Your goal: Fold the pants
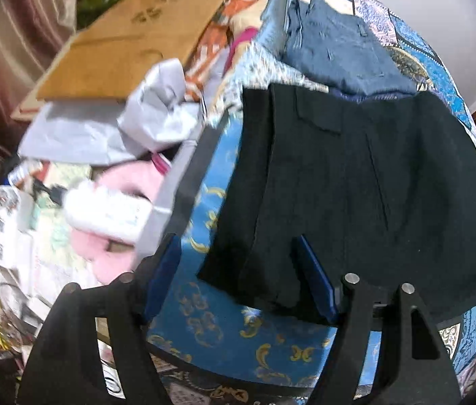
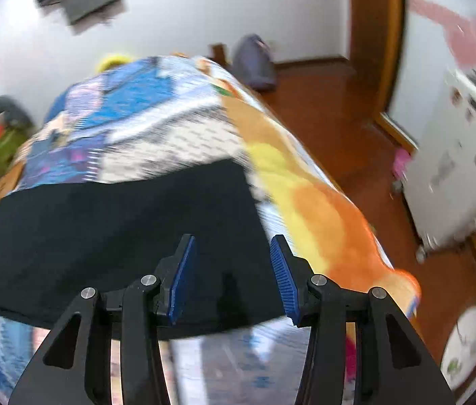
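Matte black frames on both tools. The left claw [image 1: 238, 270] carries dark blue pads on its fingers [image 1: 314, 280], with round silver pivot pins atop triangular cut-out arms. The right claw [image 2: 232, 273] matches: brighter blue ribbed pads [image 2: 283, 276], four silver pins, black linkage.

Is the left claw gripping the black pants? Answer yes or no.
No: the left claw is open, its pads apart above the black pants.
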Available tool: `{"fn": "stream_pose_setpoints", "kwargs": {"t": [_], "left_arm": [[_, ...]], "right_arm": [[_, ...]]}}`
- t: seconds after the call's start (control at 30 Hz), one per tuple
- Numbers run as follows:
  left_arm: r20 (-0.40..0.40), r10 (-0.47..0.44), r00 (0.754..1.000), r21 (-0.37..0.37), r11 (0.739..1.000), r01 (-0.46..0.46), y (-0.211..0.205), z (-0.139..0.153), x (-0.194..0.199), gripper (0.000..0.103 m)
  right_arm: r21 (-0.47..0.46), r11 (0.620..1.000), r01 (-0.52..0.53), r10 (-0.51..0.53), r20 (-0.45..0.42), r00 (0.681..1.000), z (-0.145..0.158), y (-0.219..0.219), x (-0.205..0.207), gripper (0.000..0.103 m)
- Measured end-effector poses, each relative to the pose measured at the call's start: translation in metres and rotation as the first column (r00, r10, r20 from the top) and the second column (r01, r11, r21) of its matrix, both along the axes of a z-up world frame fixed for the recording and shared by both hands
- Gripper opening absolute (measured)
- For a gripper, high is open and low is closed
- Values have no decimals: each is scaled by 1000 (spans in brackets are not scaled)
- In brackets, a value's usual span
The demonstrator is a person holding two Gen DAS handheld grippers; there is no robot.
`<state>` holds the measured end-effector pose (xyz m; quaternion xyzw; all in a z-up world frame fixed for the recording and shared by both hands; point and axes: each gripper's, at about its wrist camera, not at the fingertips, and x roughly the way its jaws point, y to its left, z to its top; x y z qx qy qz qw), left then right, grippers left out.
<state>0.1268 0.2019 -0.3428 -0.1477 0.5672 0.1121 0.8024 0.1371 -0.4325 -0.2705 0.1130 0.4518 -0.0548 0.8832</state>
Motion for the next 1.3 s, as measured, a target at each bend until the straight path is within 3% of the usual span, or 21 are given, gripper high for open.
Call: {"fn": "stream_pose_setpoints", "kwargs": {"t": [0.1,0.17,0.3,0.33,0.43,0.5,0.57,0.67,0.77,0.97,1.13,1.2,1.3], "left_arm": [[20,-9,1000,-38,999,9,-5,-2,-2,52],[34,-36,999,-42,998,37,-13,0,0,33],[31,-68,997,42,997,67,-25,2,5,30],[30,-72,997,53,996,71,-27,3,6,30],[34,-70,997,61,996,68,-26,2,6,30],[40,-63,997,67,996,60,-25,2,6,29],[46,-60,997,96,994,55,-28,4,7,27],[51,-65,997,150,987,57,-33,8,7,25],[67,-82,994,206,976,66,-39,16,5,24],[62,-86,994,201,977,72,-41,15,0,25],[64,-124,990,238,965,106,-45,28,0,27],[88,-140,986,263,958,112,-47,45,1,27],[146,-177,973,288,949,129,-57,77,5,29]], "right_arm": [[19,1000,25,-24,-56,998,-19,-13,-1,42],[34,999,14,-11,-82,997,-29,-11,-1,42],[67,998,-2,8,-88,996,-41,-10,-1,46],[80,997,-4,11,-80,997,-40,-11,-3,51],[94,995,-30,37,-68,997,-41,-8,-6,51],[53,997,-53,56,-66,996,-42,-2,-6,43],[-7,996,-87,86,-53,995,-42,8,-6,27],[-114,985,-129,126,-28,992,-38,20,-5,16],[-227,962,-151,151,-16,988,-33,27,3,12],[-269,955,-125,121,-33,992,-39,13,34,9],[-203,971,-126,118,-49,992,-28,4,35,14],[-200,973,-115,111,-31,993,-17,-1,28,21],[-162,983,-81,86,21,996,1,-4,16,41]]}}
